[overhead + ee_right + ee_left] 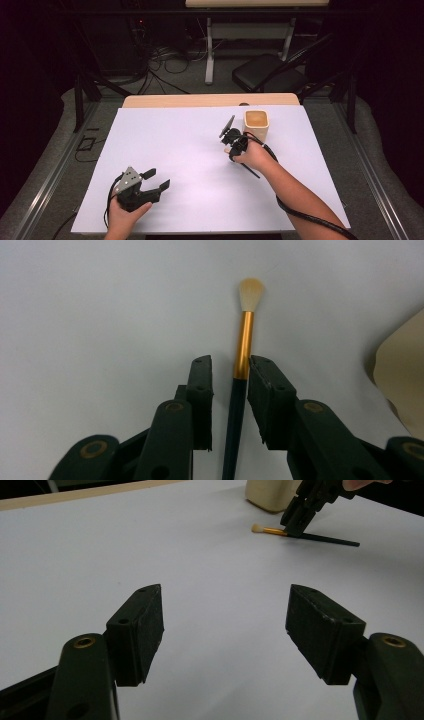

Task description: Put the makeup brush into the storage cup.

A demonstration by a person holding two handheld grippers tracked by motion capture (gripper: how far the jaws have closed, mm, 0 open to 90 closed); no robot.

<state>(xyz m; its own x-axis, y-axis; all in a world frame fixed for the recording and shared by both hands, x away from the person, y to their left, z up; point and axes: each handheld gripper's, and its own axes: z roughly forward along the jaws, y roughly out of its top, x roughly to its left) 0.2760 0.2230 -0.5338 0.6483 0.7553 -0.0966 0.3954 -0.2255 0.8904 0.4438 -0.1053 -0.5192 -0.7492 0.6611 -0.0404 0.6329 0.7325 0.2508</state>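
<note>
The brush (243, 347) lies flat on the white worktop (165, 145), just left of the beige cup (257, 123). The right gripper (230, 377) straddles its handle, fingers (201, 390) narrowly apart, not yet clamped. Judged step: grasping; next, closing squarely on the handle. The left gripper (156, 181) rests near-left, fingers wide apart, empty. The handle's tail is cut off.

Brush (242, 355) lying flat on the surface (200, 145), between the jaws of the right claw (230, 385), cup (256, 123) just behind-right, left claw (156, 181) near front-left, well apart.
</note>
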